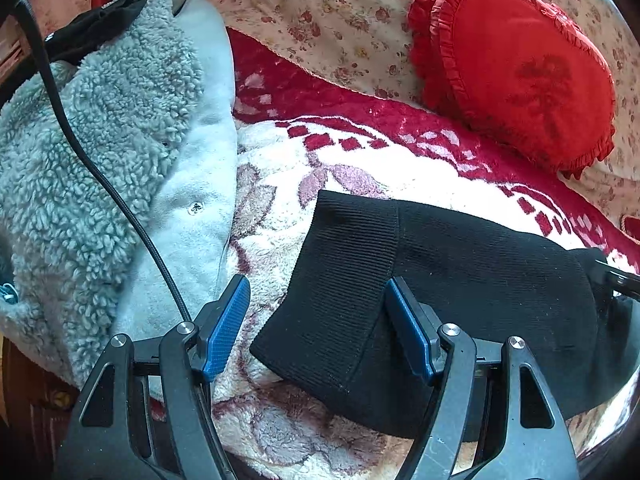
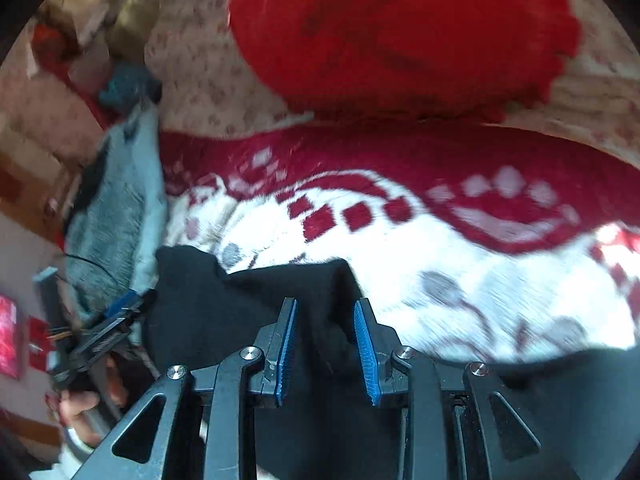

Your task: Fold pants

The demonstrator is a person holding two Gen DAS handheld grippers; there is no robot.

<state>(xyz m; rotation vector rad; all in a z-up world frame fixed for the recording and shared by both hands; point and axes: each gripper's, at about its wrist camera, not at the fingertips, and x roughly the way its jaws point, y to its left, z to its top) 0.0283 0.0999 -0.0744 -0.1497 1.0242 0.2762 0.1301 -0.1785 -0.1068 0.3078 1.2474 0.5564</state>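
Note:
The black pants (image 1: pixel 420 280) lie folded on a red and white fleece blanket (image 1: pixel 360 160), their ribbed cuff end toward the left. My left gripper (image 1: pixel 316 320) is open wide, its jaws straddling the cuff edge, nothing held. In the right wrist view the pants (image 2: pixel 248 300) lie below and ahead of my right gripper (image 2: pixel 326 340). Its jaws are partly open with black cloth between the blue pads (image 2: pixel 366 344); the pads do not press on it. The left gripper also shows in the right wrist view (image 2: pixel 116 320) at the pants' left edge.
A grey sherpa jacket (image 1: pixel 120 140) lies left of the pants, with a black cable (image 1: pixel 100 172) across it. A red ruffled pillow (image 1: pixel 516 68) sits at the back on a floral sheet (image 1: pixel 320 12). The right wrist view is motion-blurred.

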